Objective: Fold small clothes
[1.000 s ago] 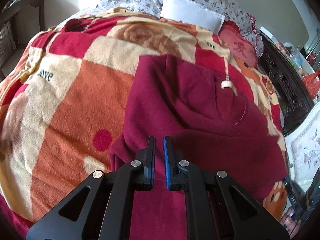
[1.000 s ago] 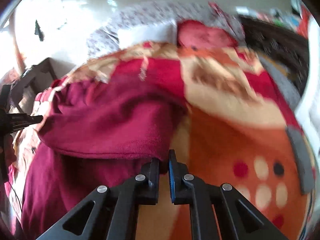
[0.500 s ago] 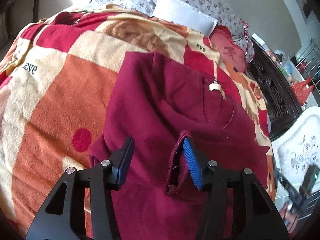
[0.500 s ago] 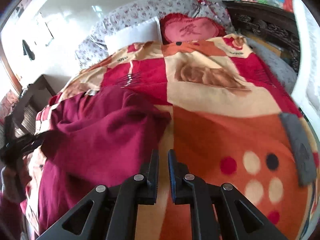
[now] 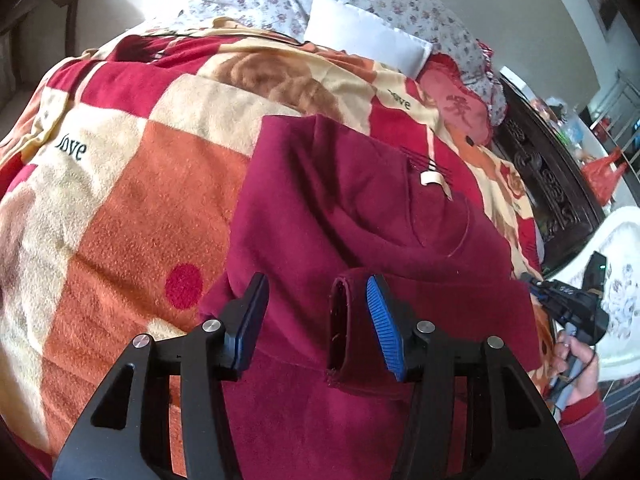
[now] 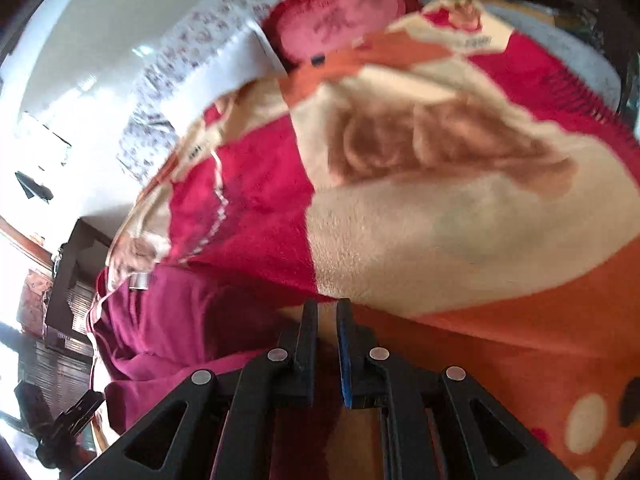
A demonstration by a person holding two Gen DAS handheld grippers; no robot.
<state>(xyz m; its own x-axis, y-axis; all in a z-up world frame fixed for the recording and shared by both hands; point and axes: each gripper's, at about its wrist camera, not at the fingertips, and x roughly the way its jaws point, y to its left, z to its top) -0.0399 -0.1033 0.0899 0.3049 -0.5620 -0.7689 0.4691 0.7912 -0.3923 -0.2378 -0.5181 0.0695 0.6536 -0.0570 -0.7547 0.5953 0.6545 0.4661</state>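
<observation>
Folding a maroon garment [image 5: 360,208] on a patterned blanket [image 5: 132,208] spread over a bed. The garment lay partly doubled over, one fold laid across its body, a white tag [image 5: 430,178] near its far edge. The left gripper [image 5: 316,316] stood with its jaws spread above the near part of the cloth; a raised ridge of cuff or hem [image 5: 344,320] rested against the right, blue-ribbed pad, unpinched. The right gripper [image 6: 327,344], jaws pressed together and holding nothing, hung over the blanket just beside the garment's edge [image 6: 180,320]; that view was blurred. To do the step well, the left jaws should probably drop clear of the ridge, or close on it squarely, before the next fold; a snagged edge could drag the layer askew. Open blanket lay to the left and beyond; pillows [image 5: 364,36] bounded the far side, dark carved furniture [image 5: 544,184] the right.
</observation>
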